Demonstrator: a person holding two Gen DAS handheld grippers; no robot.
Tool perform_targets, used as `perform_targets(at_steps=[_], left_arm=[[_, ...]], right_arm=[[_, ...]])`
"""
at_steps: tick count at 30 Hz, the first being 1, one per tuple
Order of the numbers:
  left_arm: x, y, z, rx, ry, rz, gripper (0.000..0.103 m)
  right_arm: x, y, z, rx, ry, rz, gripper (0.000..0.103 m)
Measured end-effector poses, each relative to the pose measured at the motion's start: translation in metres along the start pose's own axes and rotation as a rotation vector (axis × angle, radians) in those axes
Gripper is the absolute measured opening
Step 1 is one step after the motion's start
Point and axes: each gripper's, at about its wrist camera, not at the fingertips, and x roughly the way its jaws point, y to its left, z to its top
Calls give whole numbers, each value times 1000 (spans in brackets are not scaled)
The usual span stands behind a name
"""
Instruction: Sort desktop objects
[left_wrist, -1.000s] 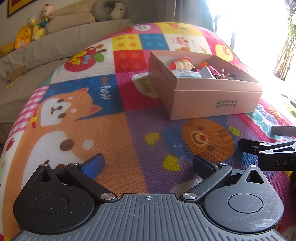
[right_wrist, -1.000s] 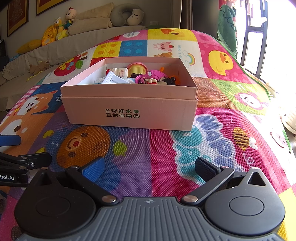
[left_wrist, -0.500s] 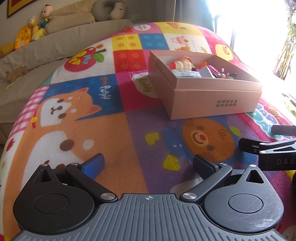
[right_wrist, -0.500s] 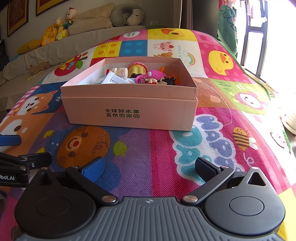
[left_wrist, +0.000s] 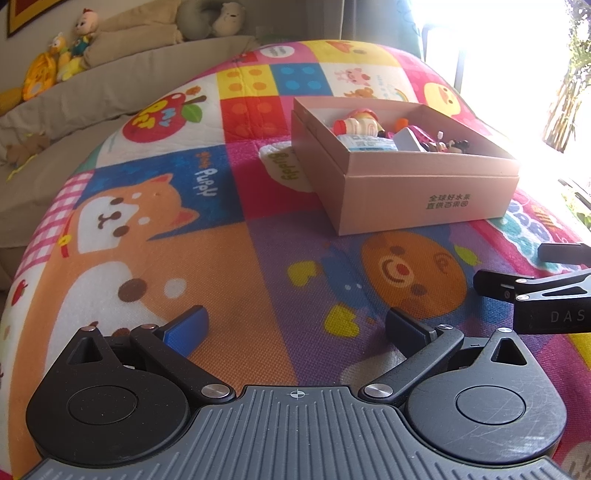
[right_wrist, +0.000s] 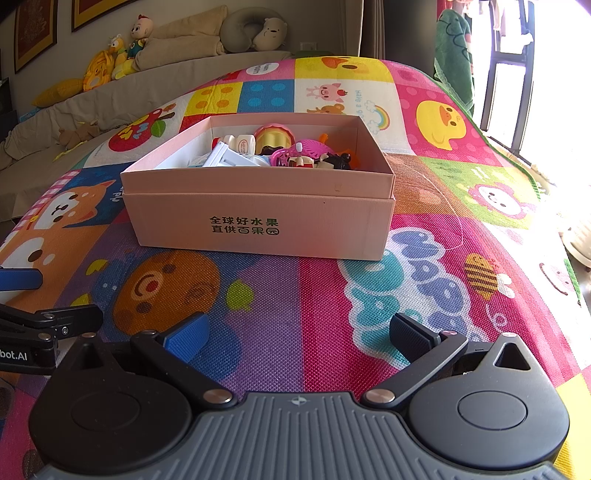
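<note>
While both tools rest low over the cartoon play mat (right_wrist: 295, 295), the left gripper (left_wrist: 295, 328) and the right gripper (right_wrist: 295, 332) each have their jaws spread wide with nothing between them. The pink cardboard box (right_wrist: 258, 218) sits on the mat at twelve o'clock from the right gripper and two o'clock from the left. Inside lie small toys, among them a little bottle (right_wrist: 240, 143); the rest are too jumbled to name surely.
</note>
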Motion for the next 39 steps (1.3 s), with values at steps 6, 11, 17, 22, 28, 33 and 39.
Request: perform_targets(at_steps=[6,11,17,22,28,33,39], left_arm=[[0,-1,0,-7,-7,9,103],[0,-1,0,-8,-8,9,103],[0,-1,0,-8,-8,9,103],[0,-1,0,-8,-8,9,103],[0,-1,0,-8,-8,8,103],[0,-1,0,-7,-8,9,103],[0,-1,0,-8,-8,9,103]], right_arm=[[0,-1,0,0,0,0,103],[0,0,0,0,0,0,103],[0,0,0,0,0,0,103],[1,0,0,0,0,0,103],[1,-1,0,0,0,0,103],[1,-1,0,0,0,0,103],[1,-1,0,0,0,0,103]])
